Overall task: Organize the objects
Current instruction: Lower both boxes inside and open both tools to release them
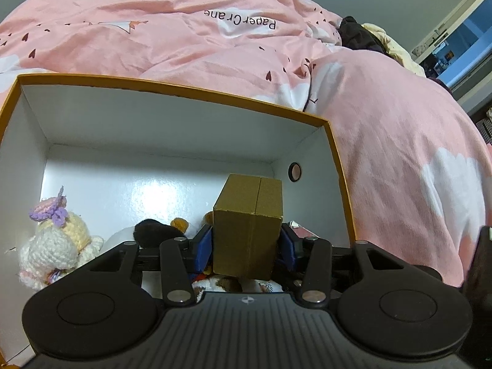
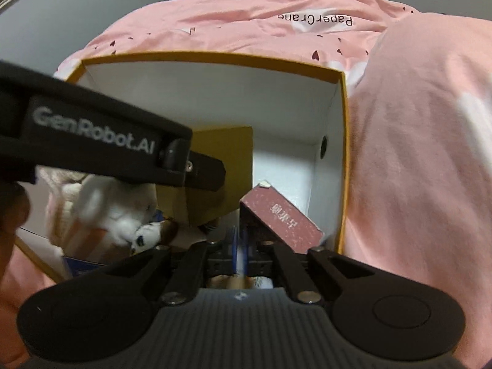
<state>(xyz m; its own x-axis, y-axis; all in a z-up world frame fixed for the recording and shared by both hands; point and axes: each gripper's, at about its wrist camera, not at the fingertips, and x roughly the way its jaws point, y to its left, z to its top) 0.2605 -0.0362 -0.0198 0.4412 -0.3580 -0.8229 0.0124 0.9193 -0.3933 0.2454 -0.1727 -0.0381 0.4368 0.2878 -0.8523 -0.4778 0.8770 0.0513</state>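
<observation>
"PaperCrane" is printed in dark letters, upside down to both cameras, on the pink quilt (image 1: pixel 190 43) that covers the bed, toward 12 o'clock in each view. "GenRobot.AI" reads in pale letters along the side of the left hand-held gripper (image 2: pixel 212 172) where it crosses the right wrist view at 9 o'clock. The maroon box (image 2: pixel 281 220) carries light characters on its upper face, too blurred to read.

The left hand-held gripper (image 1: pixel 246 243) has its blue pads pressed against both sides of a plain brown cardboard box (image 1: pixel 249 230), upright and unmarked, with a seam running down its top face. It is held inside the large storage box (image 1: pixel 184 90), which has an orange-yellow rim and glossy white inner walls and sits on the bed; a round dark-ringed hole (image 1: pixel 294 172) shows in its wall at 3 o'clock.

The right hand-held gripper (image 2: pixel 243 246) has its fingers drawn close together, the maroon box tilted just beyond its tips at 1 o'clock; whether it grips anything I cannot tell.

Also in the storage box: a crocheted doll (image 1: pixel 58 240) in white and yellow with a purple bow at 9 o'clock, and a black and white plush (image 1: pixel 153 230) beside it.
</observation>
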